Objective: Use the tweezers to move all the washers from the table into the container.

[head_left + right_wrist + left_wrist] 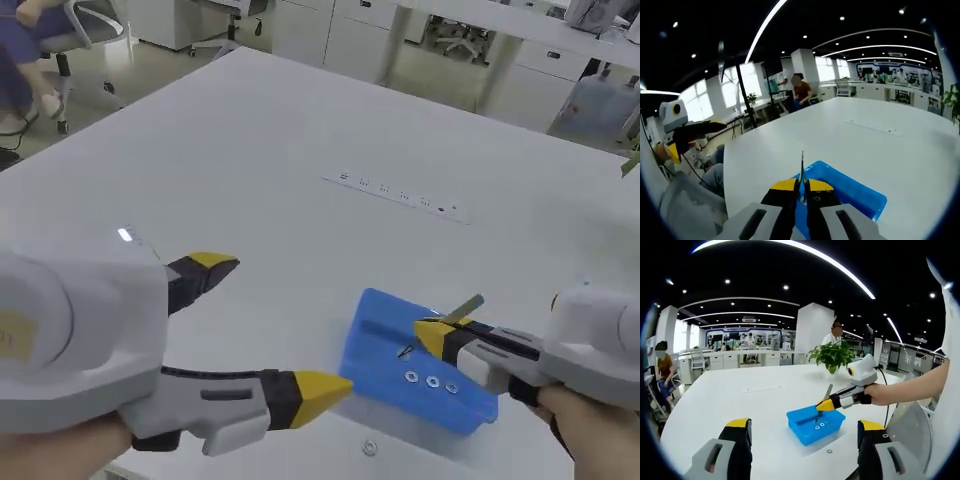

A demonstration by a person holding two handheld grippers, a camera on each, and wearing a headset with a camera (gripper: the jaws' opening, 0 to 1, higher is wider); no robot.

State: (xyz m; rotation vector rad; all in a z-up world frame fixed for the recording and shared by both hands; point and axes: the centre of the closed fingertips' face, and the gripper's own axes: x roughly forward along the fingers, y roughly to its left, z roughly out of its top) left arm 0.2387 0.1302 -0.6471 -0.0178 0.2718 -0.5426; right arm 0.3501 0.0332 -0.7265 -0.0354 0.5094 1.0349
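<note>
Tweezers point(462, 308) sit clamped between the closed jaws of my right gripper point(432, 336). Their grey handle end sticks up past the yellow tips and their thin points angle down into the blue container point(385, 318). From the left gripper view I see the points just above the container floor, near three washers point(432, 381) that lie in a short row inside it. I cannot tell whether the points hold anything. One more washer point(369, 447) lies on the white table point(300, 140), just outside the container's near wall. My left gripper point(280, 323) hangs above the table to the left of the container, jaws spread wide and holding nothing. In the right gripper view the tweezers run straight up between the two yellow tips, with the container directly beneath them. Farther across the table a flush strip of sockets point(395, 193) is set into the top, well apart from the container. A potted plant point(832, 356) stands at the table's far edge in the left gripper view.
</note>
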